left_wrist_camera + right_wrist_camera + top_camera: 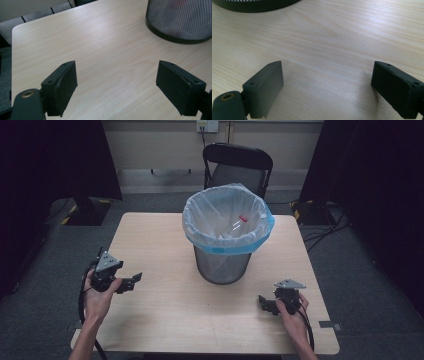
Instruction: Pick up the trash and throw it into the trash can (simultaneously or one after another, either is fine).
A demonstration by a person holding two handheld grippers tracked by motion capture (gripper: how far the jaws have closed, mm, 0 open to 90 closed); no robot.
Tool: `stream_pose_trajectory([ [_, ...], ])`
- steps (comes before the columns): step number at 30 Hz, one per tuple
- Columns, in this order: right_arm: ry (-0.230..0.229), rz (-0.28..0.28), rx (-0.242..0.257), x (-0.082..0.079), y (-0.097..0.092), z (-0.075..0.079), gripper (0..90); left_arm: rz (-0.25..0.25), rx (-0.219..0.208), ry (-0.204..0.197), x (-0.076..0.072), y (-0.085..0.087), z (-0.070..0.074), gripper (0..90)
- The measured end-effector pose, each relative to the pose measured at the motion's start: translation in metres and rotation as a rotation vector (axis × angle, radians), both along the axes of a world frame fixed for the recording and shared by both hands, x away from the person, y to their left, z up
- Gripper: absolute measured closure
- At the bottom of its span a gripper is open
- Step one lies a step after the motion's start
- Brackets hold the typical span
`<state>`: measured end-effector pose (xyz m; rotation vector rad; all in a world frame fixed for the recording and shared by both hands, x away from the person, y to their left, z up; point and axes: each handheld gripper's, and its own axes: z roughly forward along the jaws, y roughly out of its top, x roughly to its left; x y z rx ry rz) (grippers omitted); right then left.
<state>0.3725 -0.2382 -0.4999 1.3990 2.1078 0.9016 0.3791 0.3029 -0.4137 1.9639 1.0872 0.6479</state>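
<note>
A black mesh waste bin (222, 265) stands in the middle of the light wooden table (150, 240), lined with a clear bag with a blue rim (200, 217). A clear bottle with a red cap (239, 223) lies inside it. My left gripper (131, 283) hovers near the table's left edge, jaws open and pointing toward the bin, nothing between them (116, 72). The bin's mesh wall (180, 22) rises at the upper right of the left gripper view. My right gripper (265, 304) rests low at the front right, open and empty (327, 72), with the bin's base (254, 5) just ahead.
A black folding chair (237, 165) stands behind the table's far edge. Cables (325, 227) lie on the grey floor at the right. Bare tabletop stretches between the two grippers and in front of the bin.
</note>
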Motion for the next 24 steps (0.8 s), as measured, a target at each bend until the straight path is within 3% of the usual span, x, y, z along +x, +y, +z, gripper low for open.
stream_pose_trajectory([
  [9,0.0,0.0,0.0,0.0,0.0,0.0,9.7,0.0,0.035,0.107,-0.006,0.001,-0.03,16.5],
  [18,0.0,0.0,0.0,0.0,0.0,0.0,9.6,0.029,0.057,0.138,-0.011,-0.002,-0.057,16.5],
  [24,0.0,0.0,0.0,0.0,0.0,0.0,9.7,0.05,0.061,0.179,-0.012,-0.005,-0.073,16.4],
])
